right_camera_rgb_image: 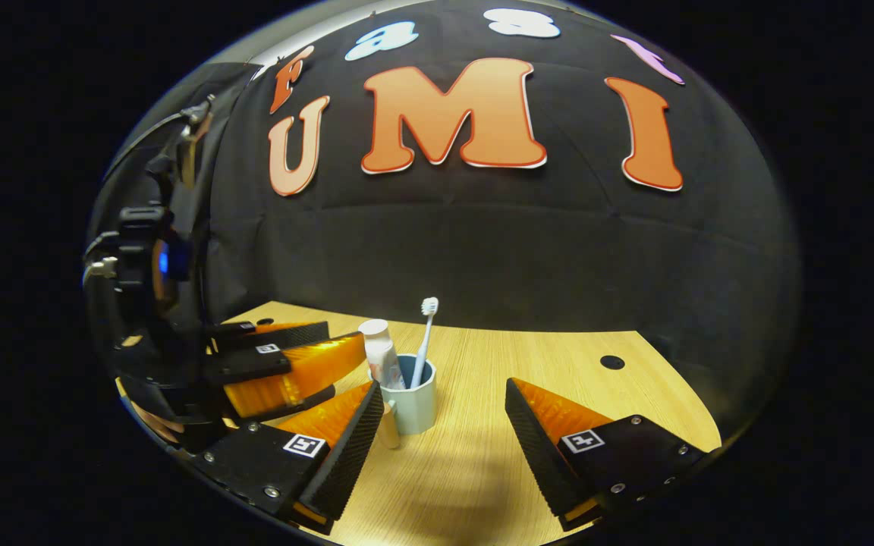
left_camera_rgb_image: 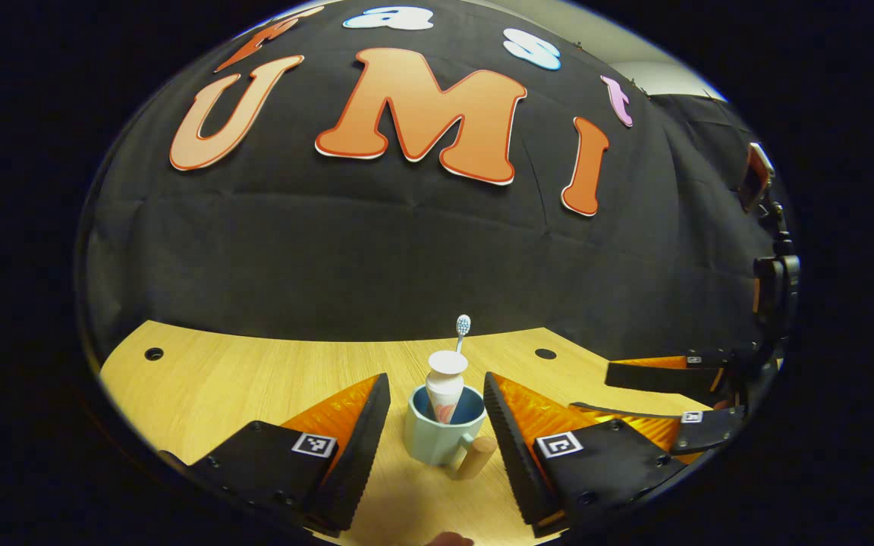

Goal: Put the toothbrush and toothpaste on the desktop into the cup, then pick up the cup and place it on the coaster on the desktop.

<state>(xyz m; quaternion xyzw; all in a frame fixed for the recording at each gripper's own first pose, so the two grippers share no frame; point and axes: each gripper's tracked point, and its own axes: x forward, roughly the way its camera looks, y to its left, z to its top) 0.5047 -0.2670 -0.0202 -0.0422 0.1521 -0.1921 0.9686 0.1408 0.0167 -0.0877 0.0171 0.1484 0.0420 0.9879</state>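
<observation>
**A:** At this frame your left gripper (left_camera_rgb_image: 437, 425) had its fingers spread wide, one on each side of the cup (left_camera_rgb_image: 441, 432), neither touching it. Looked like you'd lined up to grab it by the body.

**B:** Handle?

**A:** The wooden handle (left_camera_rgb_image: 476, 457) pointed back toward you, between the fingers. Closing there would have pinched the walls and left the handle free. Sensible.

**B:** Contents?

**A:** Toothpaste (left_camera_rgb_image: 446, 387) stood cap-up in the cup, and the toothbrush (left_camera_rgb_image: 461, 334) leaned behind it, head up. First half of the task read as done.

**B:** Your right hand?

**A:** Right gripper (right_camera_rgb_image: 437, 425) also had its fingers apart, holding nothing. The cup (right_camera_rgb_image: 413, 402) sat on the desktop (right_camera_rgb_image: 482, 455) just ahead of its left finger, so you'd parked it clear of the left's approach, I'd guess.

**B:** Coaster?

**A:** Couldn't find it. I couldn't tell which way you'd have to carry.

**B:** Risk?

**A:** Tall contents; a tilted lift could tip them out.
</observation>
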